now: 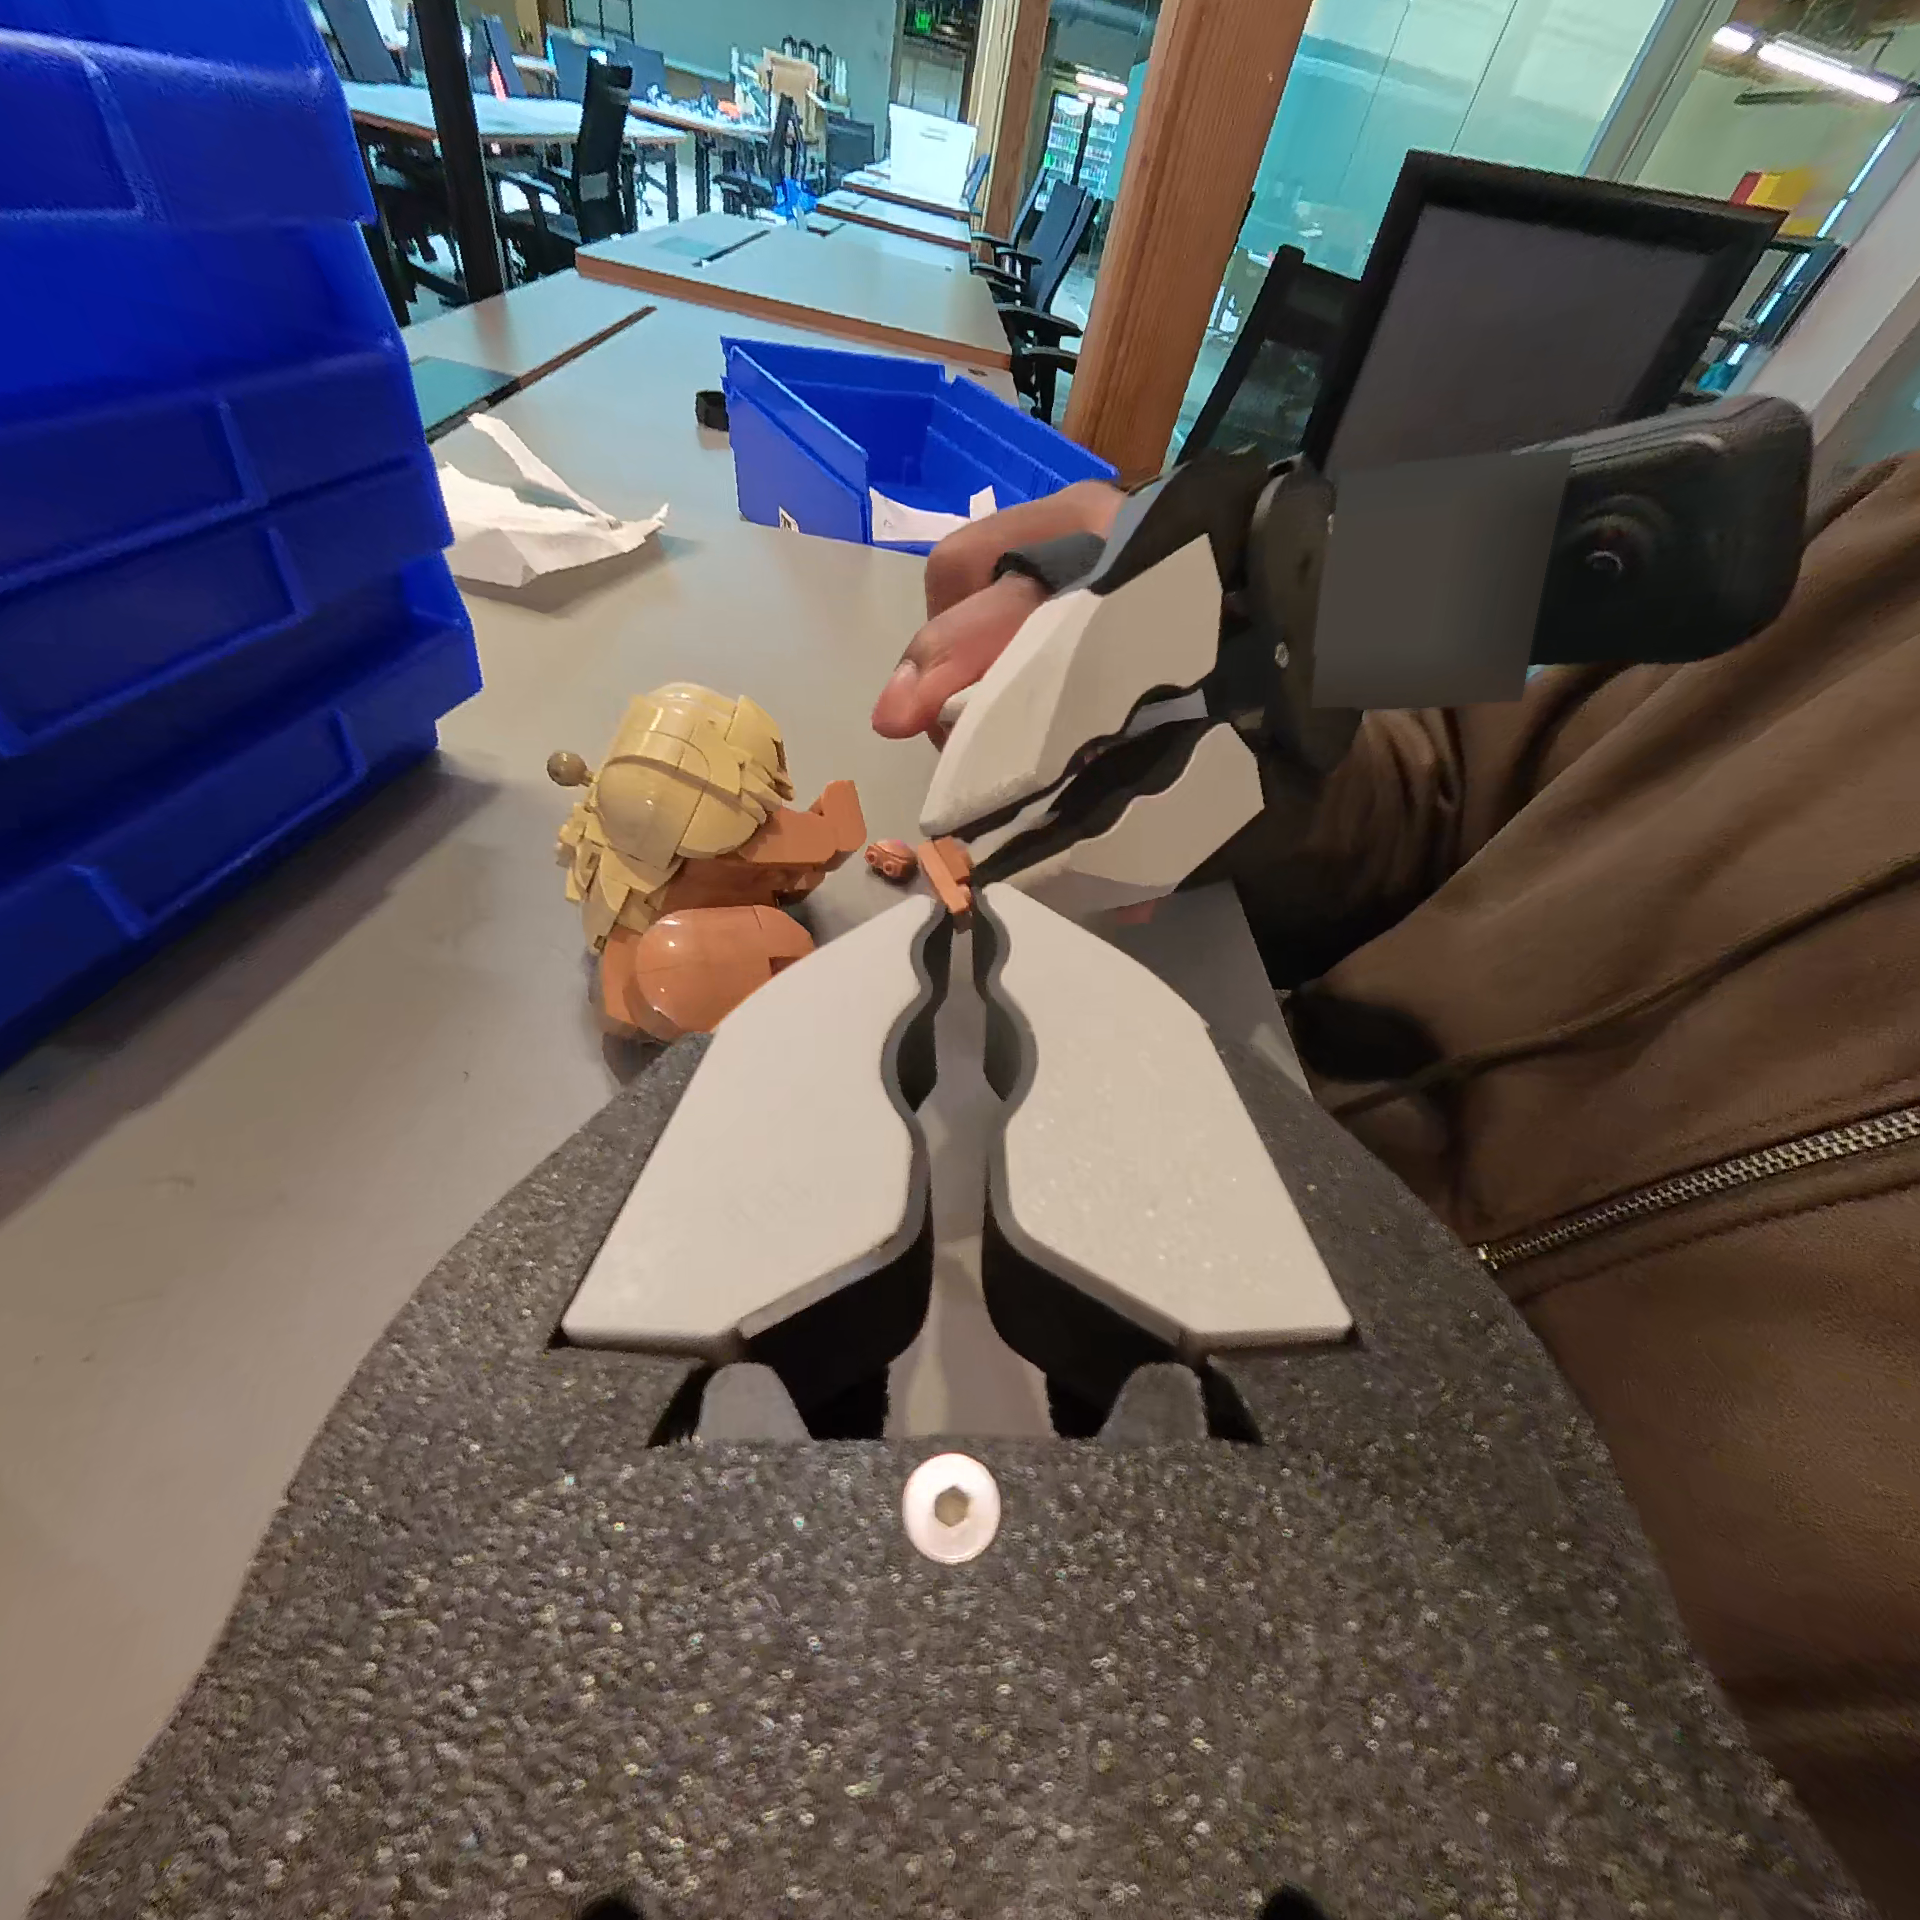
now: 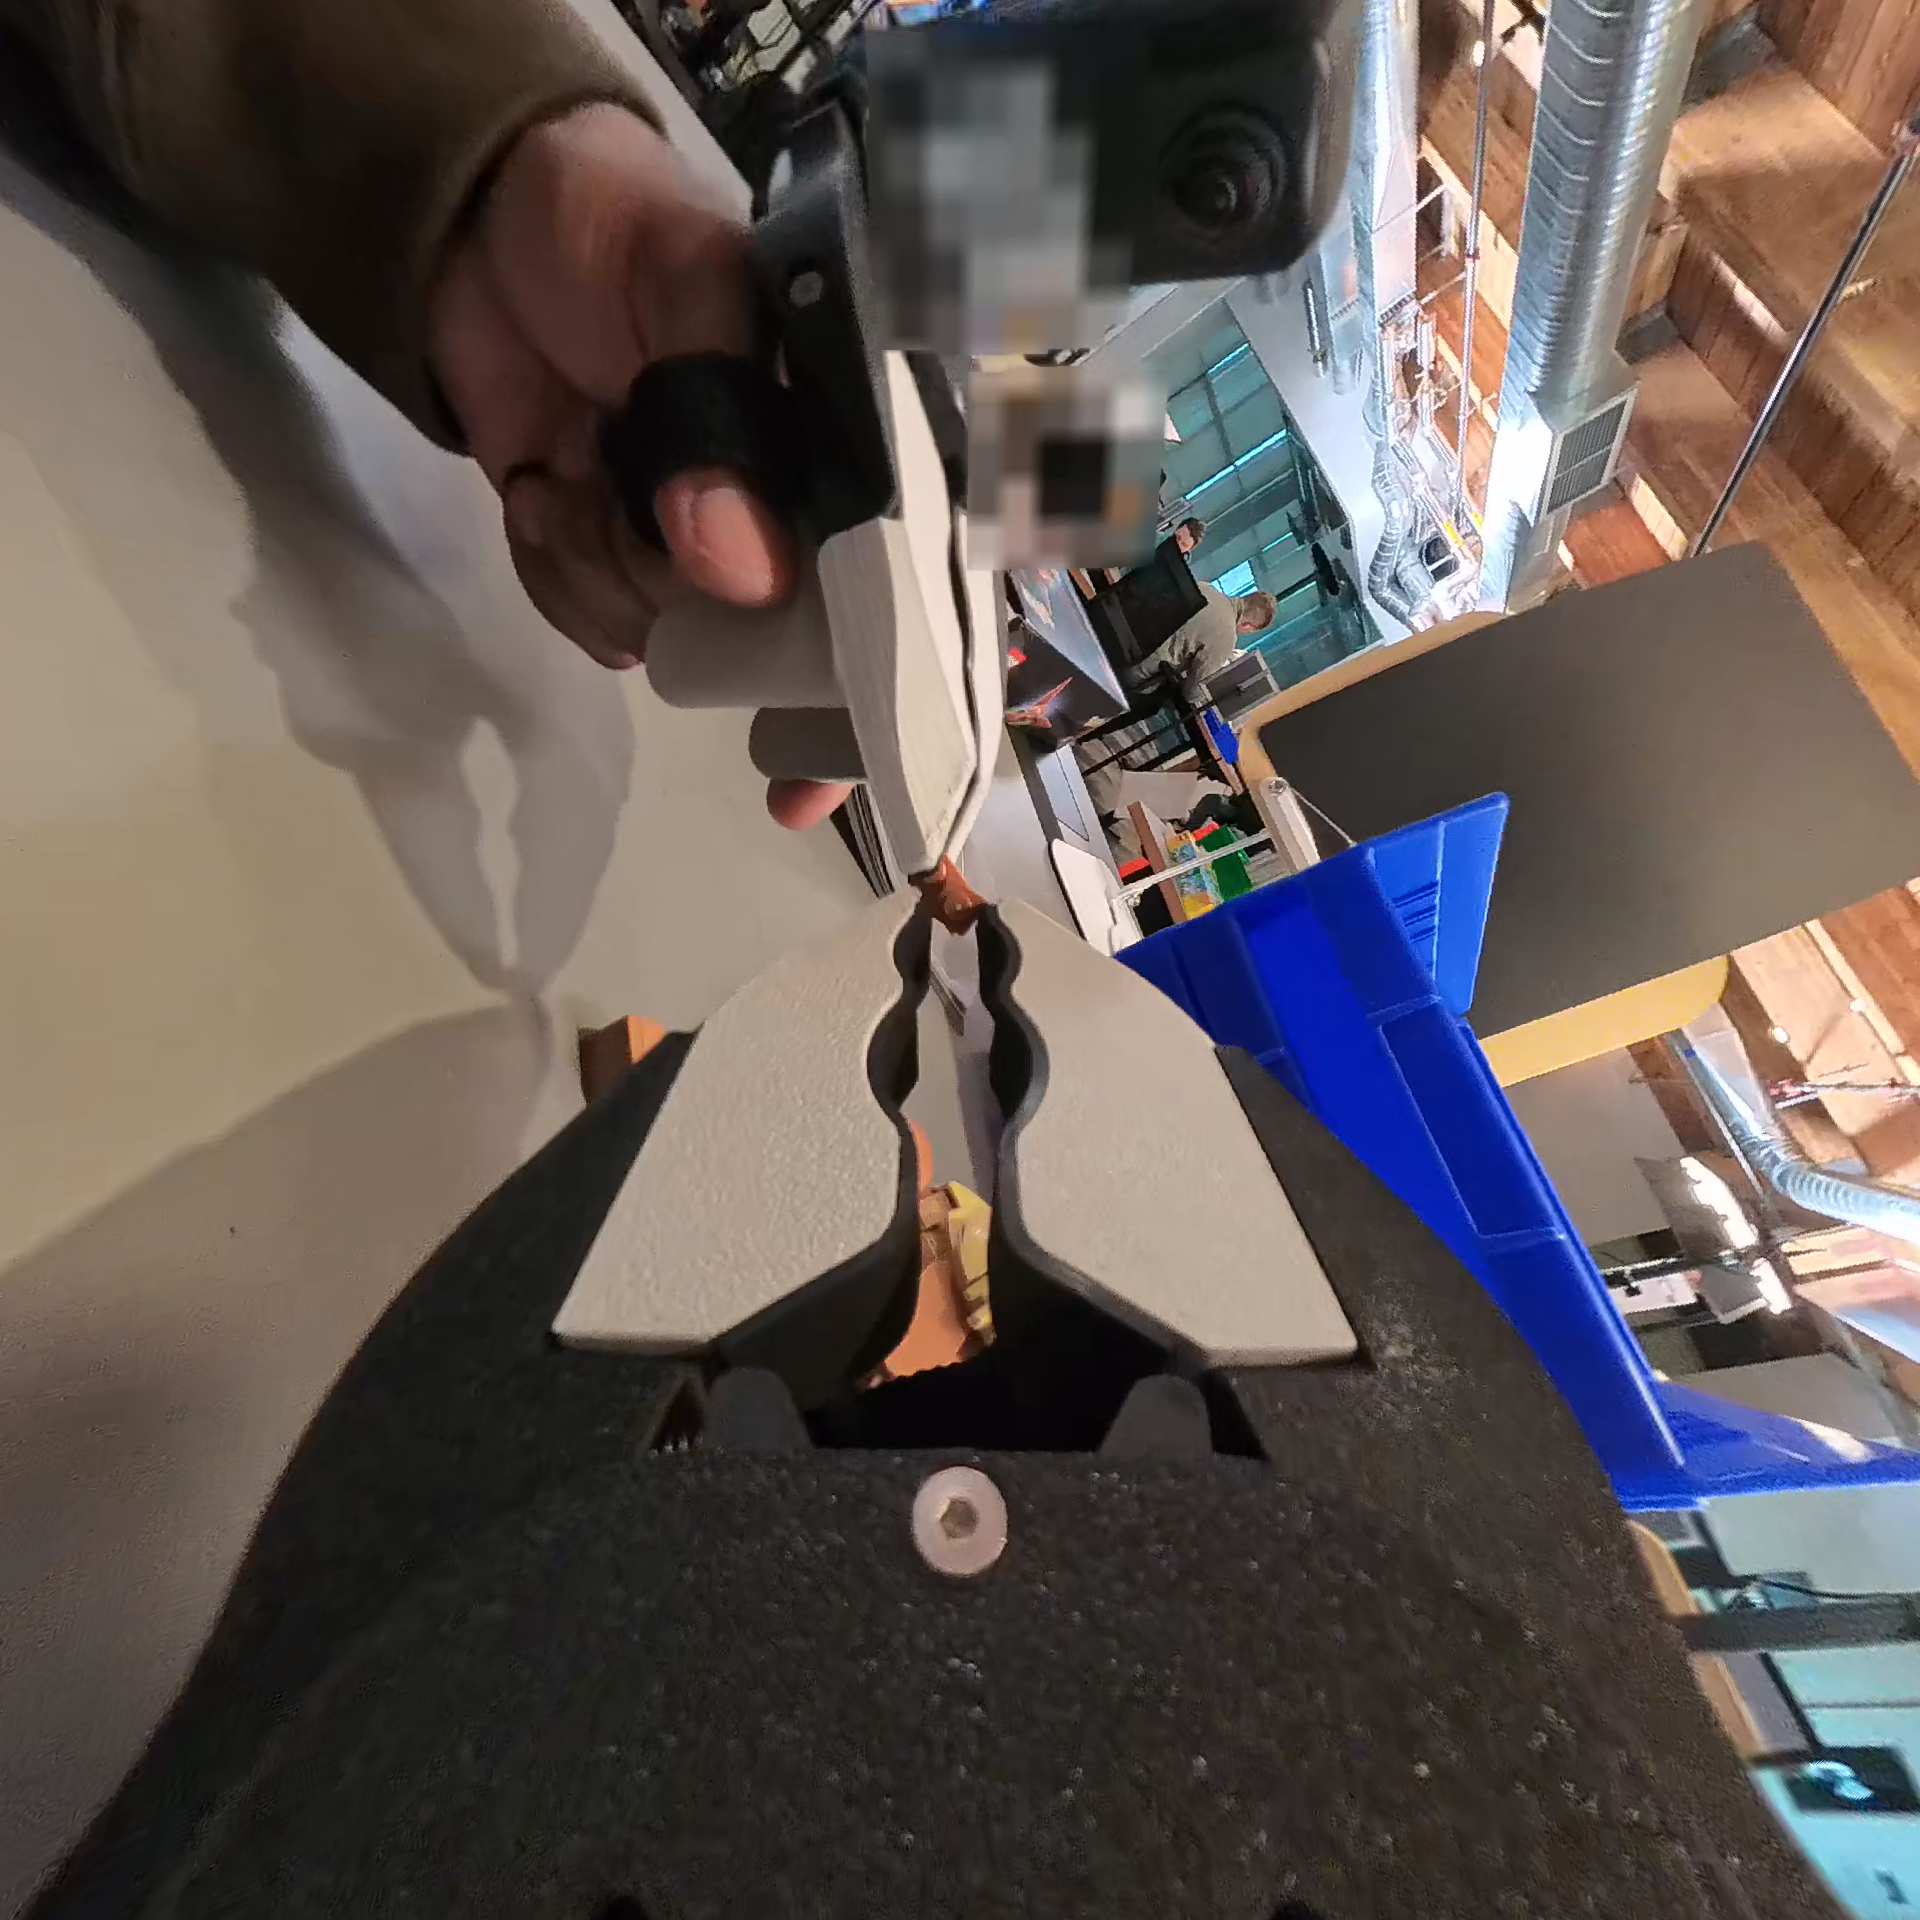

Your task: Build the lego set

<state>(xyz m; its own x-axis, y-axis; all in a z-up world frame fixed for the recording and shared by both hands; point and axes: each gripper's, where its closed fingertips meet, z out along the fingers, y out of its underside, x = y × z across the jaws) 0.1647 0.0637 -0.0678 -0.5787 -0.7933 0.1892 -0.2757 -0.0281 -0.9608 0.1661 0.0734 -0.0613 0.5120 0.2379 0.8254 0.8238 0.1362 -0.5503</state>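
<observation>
Left wrist view: both my grippers, left (image 1: 958, 920) and right (image 1: 961, 847), pinched one brown piece (image 1: 951, 878); the blue bin (image 1: 831, 436) held paper slips (image 1: 925, 514).

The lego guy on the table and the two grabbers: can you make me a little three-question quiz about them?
1. True or false: the left gripper and the right gripper both pinch the same small brown piece.
2. Which colours is the lego figure on the grey table? A) tan and brown B) red and white C) green and black
3. Fill in: a second tiny brown piece lies on the table between the figure and the ____.

Key: 1 true; 2 A; 3 grippers
</observation>
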